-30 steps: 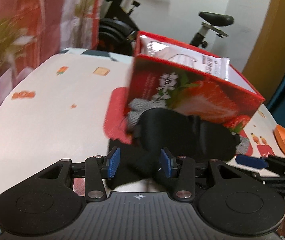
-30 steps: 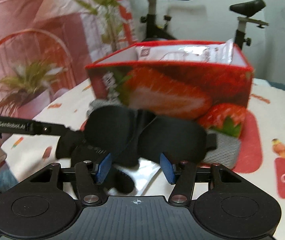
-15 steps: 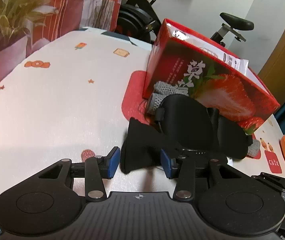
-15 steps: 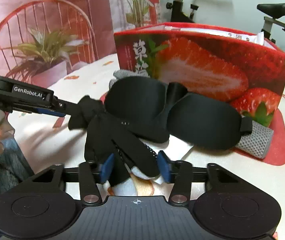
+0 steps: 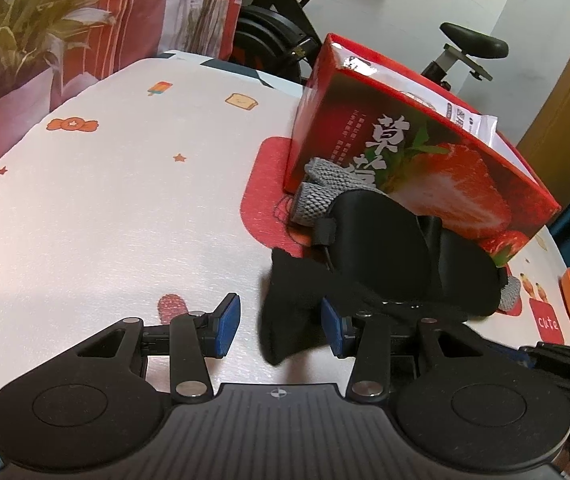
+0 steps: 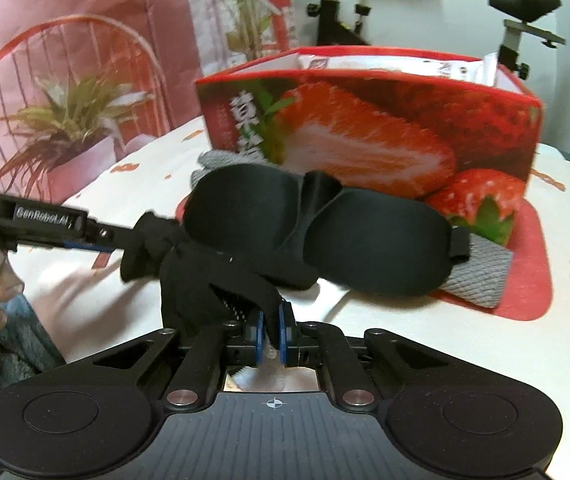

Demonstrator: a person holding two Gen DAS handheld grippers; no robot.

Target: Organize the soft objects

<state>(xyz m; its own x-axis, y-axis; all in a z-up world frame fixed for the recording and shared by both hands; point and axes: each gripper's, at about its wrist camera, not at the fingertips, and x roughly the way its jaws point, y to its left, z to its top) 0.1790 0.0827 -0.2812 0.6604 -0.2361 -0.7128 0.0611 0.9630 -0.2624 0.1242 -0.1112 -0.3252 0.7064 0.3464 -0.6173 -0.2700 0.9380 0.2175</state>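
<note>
We have the right claw [image 6: 270, 334] pinched tight on the black glove [image 6: 205, 276], just ahead of the sleep mask [image 6: 313, 232] and strawberry box [image 6: 365, 128]. Our left claw [image 5: 281, 326] stands half-wide around the glove's other end — pads not pressing, bare tablecloth [image 5: 125, 200] to its left.

A white wall [image 5: 405, 4] stands behind a black exercise bike [image 5: 281, 36]. Red-patterned curtains [image 6: 85, 8] hang to the left with a potted plant [image 6: 69, 120] below. A wooden door [image 5: 569, 80] edges the right. Light is dim.
</note>
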